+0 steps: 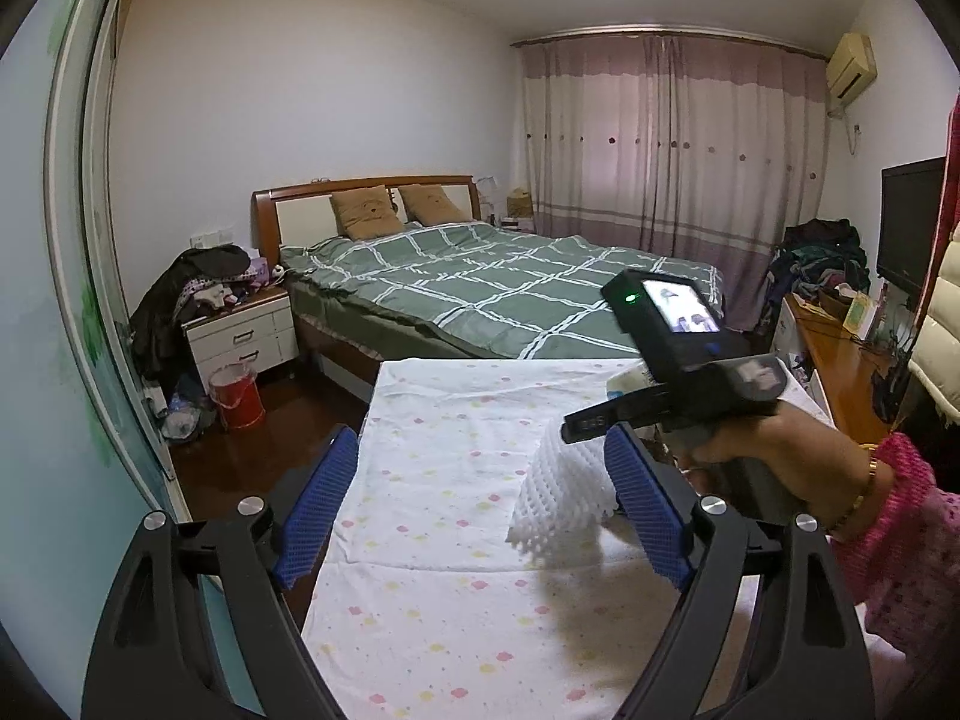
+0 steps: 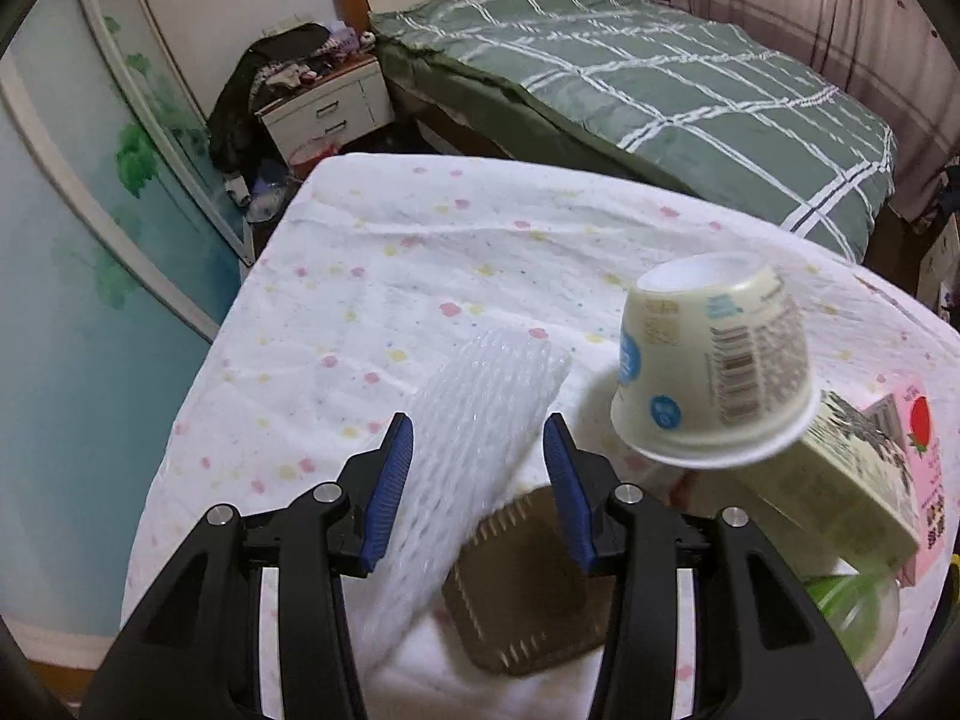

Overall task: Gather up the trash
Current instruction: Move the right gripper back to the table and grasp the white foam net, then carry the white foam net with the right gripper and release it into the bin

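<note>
1. Collecting looks underway, not finished. Several pieces of trash sit on the cloth-covered table [image 2: 372, 252]: an upturned yogurt cup [image 2: 714, 360] and a pink carton [image 2: 870, 474] near its right edge, and a green-and-clear container [image 2: 852, 612] at the near right corner.

2. A brown woven basket [image 2: 528, 594] rests on the table near the front edge, directly below the right gripper [image 2: 480, 480]. I take it for the collecting bin (a guess). As far as it shows, it looks empty.

3. A white foam net sleeve [image 2: 474, 438] is the piece in hand. In the right wrist view it stands tilted between the blue pads [image 2: 390, 480], its lower end over the basket's left rim.

4. The right fingers are partly closed. The left pad seems to press the foam; a sliver of gap shows at the right pad, so the grip looks light. In the left wrist view the sleeve hangs clear of the cloth, so I judge it held.

5. The left gripper [image 1: 480, 510] is wide open with nothing between its pads, hovering over the table's near left part.

6. Left to do, by my reading: drop the sleeve into the basket, then gather the cup, carton and container.
</note>
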The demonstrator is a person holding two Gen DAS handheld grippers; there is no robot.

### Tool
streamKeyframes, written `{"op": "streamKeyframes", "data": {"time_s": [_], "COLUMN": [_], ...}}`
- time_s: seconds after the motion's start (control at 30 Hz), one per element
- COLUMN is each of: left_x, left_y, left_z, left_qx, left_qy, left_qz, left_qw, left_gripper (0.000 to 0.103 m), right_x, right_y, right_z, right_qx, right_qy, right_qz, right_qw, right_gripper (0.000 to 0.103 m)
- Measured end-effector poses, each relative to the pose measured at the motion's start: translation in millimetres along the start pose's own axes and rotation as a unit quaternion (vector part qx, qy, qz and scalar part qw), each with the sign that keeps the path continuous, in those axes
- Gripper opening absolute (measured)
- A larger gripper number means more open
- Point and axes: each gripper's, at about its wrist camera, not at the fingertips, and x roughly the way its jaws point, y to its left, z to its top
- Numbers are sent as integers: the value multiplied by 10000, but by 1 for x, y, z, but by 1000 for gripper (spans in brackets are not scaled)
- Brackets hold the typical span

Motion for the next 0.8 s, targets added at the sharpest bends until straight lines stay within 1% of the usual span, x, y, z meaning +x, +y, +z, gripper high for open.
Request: {"op": "streamKeyframes", "data": {"time_s": [0.2,0.23,0.27,0.33,0.37,0.6,0.67,0.8], "left_x": [-1,-2,-2,-1,-1,-4,-7,-12], "left_y": [2,2,2,3,3,3,2,-3], "left_z": [-1,-2,-1,-2,-1,1,2,4], "left_qx": [-15,-14,-15,-17,-24,-57,-39,3], "left_qy": [24,30,35,50,58,38,10,-39], "left_qz": [-24,-27,-26,-17,-14,-3,5,-12], "left_qw": [10000,10000,10000,10000,10000,10000,10000,10000], "left_gripper": [83,83,83,83,83,83,83,83], "right_x": [18,20,22,26,25,-5,-20,-49], "right_y": [0,0,1,4,5,14,16,21], "right_z": [3,4,4,5,4,2,-1,-7], "right_qx": [119,128,118,130,132,106,83,-55], "right_qy": [260,265,292,345,330,-11,-156,-456], "right_qz": [171,208,257,374,430,740,862,917], "right_qw": [9994,9993,9992,9986,9984,9972,9961,9947], "right_gripper": [43,35,23,15,14,13,13,13]}}
